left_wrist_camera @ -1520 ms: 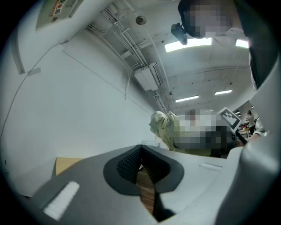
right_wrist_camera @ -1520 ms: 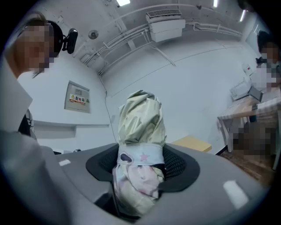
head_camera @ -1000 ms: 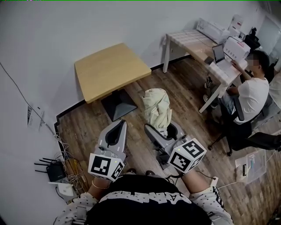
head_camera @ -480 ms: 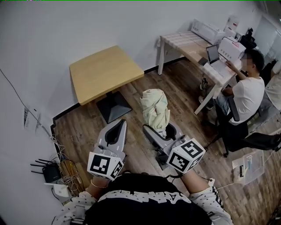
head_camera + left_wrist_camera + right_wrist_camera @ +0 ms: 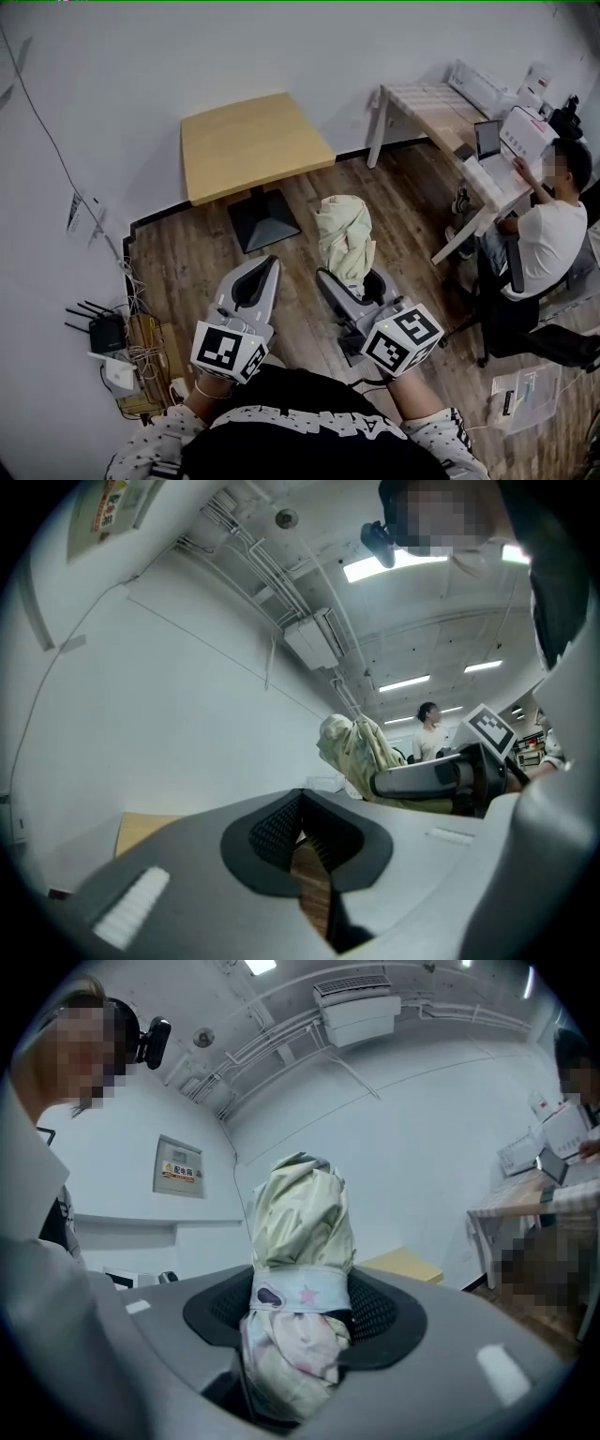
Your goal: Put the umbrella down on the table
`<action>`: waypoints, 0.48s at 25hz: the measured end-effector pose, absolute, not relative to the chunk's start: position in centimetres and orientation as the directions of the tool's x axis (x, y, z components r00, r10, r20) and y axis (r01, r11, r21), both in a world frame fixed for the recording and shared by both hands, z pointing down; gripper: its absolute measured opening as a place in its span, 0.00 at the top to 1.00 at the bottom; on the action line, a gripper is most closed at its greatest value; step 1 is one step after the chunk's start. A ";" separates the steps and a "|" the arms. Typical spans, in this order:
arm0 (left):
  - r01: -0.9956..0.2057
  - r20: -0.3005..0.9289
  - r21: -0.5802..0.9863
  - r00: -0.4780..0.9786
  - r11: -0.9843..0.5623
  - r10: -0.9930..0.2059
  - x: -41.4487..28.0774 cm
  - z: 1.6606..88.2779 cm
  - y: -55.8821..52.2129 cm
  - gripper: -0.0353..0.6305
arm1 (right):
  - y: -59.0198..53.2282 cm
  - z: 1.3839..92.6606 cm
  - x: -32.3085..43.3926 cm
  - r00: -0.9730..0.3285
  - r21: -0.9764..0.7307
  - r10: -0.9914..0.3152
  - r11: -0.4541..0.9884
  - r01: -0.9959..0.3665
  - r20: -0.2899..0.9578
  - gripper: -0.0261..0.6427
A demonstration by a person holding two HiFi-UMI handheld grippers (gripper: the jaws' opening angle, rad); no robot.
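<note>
Nearest, the left tongs (image 5: 266,268) are closed together, gripping nothing. Just beside them, the right tongs (image 5: 354,278) are clamped on the folded pale umbrella (image 5: 344,232), which stands upright above the wooden floor (image 5: 187,272). Farther off, the small wooden desk (image 5: 251,142) stands against the white wall (image 5: 141,56), well apart from the umbrella.

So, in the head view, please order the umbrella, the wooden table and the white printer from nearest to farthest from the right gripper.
1. The umbrella: gripped upright between the fingers of the right gripper.
2. The wooden table: ahead and to the left, against the wall.
3. The printer: far to the right, on the desk.
</note>
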State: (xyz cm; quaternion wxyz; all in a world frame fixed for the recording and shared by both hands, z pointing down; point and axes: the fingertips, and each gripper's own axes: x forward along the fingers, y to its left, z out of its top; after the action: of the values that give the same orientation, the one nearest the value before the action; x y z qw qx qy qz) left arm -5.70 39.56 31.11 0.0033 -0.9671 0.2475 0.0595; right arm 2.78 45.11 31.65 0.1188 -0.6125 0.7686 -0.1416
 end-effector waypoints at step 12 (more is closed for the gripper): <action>-0.643 -0.077 0.018 0.763 -0.766 -0.642 -10.5 32.2 37.3 0.94 | 41.0 32.8 0.4 -0.375 -0.404 -0.927 0.345 -0.847 -0.007 0.54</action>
State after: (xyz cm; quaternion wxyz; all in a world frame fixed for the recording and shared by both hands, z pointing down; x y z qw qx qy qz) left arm -10.47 37.29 32.22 0.0048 -0.9388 0.3422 0.0391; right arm 0.37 41.01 32.76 0.1183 -0.5465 0.8116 -0.1691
